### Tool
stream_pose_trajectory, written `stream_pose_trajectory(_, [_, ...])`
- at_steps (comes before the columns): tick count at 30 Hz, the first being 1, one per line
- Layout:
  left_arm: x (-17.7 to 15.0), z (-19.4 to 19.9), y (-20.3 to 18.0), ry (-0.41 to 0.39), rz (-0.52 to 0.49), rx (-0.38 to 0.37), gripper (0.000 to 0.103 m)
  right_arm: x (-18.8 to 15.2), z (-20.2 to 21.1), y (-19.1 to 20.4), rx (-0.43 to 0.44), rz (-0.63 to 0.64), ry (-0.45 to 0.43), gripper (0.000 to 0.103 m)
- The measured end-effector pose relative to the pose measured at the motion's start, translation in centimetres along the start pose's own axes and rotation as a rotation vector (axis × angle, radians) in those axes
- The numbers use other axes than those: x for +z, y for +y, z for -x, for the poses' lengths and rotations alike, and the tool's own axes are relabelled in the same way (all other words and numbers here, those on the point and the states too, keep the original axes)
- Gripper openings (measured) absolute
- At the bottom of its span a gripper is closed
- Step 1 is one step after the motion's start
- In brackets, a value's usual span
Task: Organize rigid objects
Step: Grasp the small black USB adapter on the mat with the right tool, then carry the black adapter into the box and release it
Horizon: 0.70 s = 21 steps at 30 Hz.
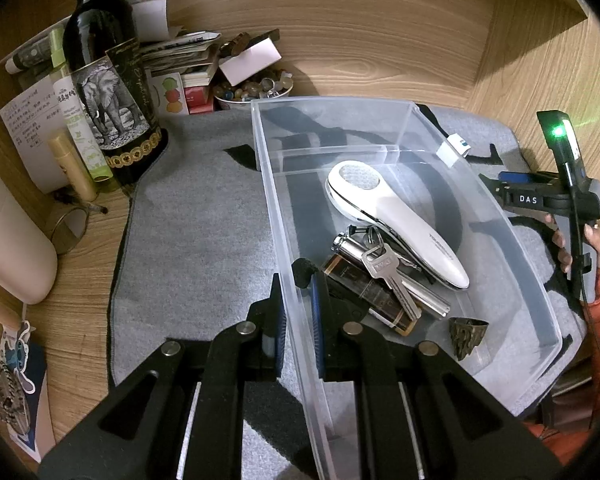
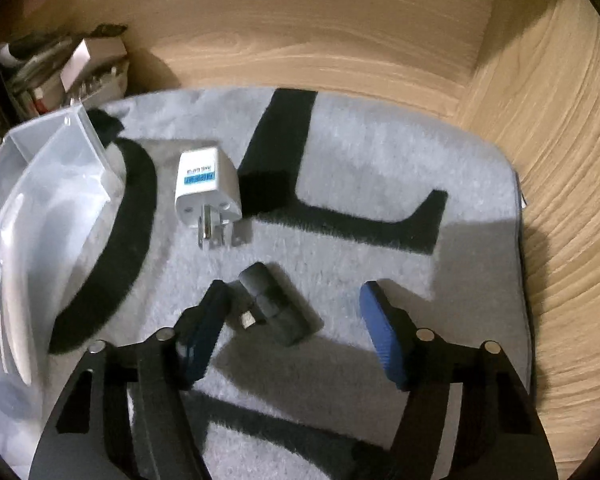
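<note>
A clear plastic bin (image 1: 512,240) rests on a grey mat (image 1: 196,232). It holds a white handheld device (image 1: 396,216), a key (image 1: 388,276), a brown-black tube (image 1: 364,292), a metal cylinder (image 1: 420,292) and a bronze ring (image 1: 466,336). My left gripper (image 1: 298,308) is shut on the bin's near left wall. My right gripper (image 2: 296,312) is open over the mat, jaws on either side of a small dark adapter (image 2: 276,312), which lies nearer the left finger. A white travel plug (image 2: 206,184) lies beyond it, beside the bin (image 2: 52,184). The right gripper also shows in the left wrist view (image 1: 496,188).
A wine bottle (image 1: 112,92), tubes, papers and a bowl of stones (image 1: 252,88) crowd the back left of the wooden desk (image 1: 380,40). A white rounded container (image 1: 12,248) stands at far left. Wooden walls (image 2: 560,160) close in behind and to the right.
</note>
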<state>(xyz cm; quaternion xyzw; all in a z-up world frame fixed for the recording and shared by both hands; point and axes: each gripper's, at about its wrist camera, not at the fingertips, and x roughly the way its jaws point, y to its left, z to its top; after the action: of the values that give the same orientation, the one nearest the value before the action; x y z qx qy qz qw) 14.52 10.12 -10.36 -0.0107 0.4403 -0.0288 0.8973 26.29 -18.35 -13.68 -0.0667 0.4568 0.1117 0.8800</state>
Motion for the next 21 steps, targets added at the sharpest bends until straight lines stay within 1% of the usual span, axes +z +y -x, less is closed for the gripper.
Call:
stream_pose_trajectory(2, [0.0, 0.0, 0.0, 0.000, 0.000, 0.000, 0.011, -0.1, 0.3, 0.1, 0.017, 0.007, -0.002, 0.033])
stream_pose_trajectory(3, [0.0, 0.0, 0.0, 0.000, 0.000, 0.000, 0.011, -0.1, 0.4, 0.1, 0.021, 0.011, -0.001, 0.027])
stream_pose_trajectory(4, [0.0, 0.0, 0.0, 0.000, 0.000, 0.000, 0.011, -0.1, 0.6, 0.1, 0.028, 0.012, 0.000, 0.019])
stream_pose_trajectory(8, [0.0, 0.0, 0.0, 0.000, 0.000, -0.001, 0.011, -0.1, 1.4, 0.4, 0.042, 0.012, -0.013, 0.018])
stream_pose_trajectory(12, [0.0, 0.0, 0.0, 0.001, -0.001, 0.000, 0.011, 0.0, 2.8, 1.0, 0.055, 0.027, -0.052, 0.018])
stream_pose_trajectory(16, [0.0, 0.0, 0.0, 0.000, 0.000, 0.000, 0.011, 0.3, 5.1, 2.2, 0.077, 0.050, -0.107, 0.018])
stream_pose_trajectory(21, [0.0, 0.0, 0.0, 0.000, 0.000, -0.001, 0.011, 1.3, 8.0, 4.8, 0.104, 0.102, -0.183, 0.018])
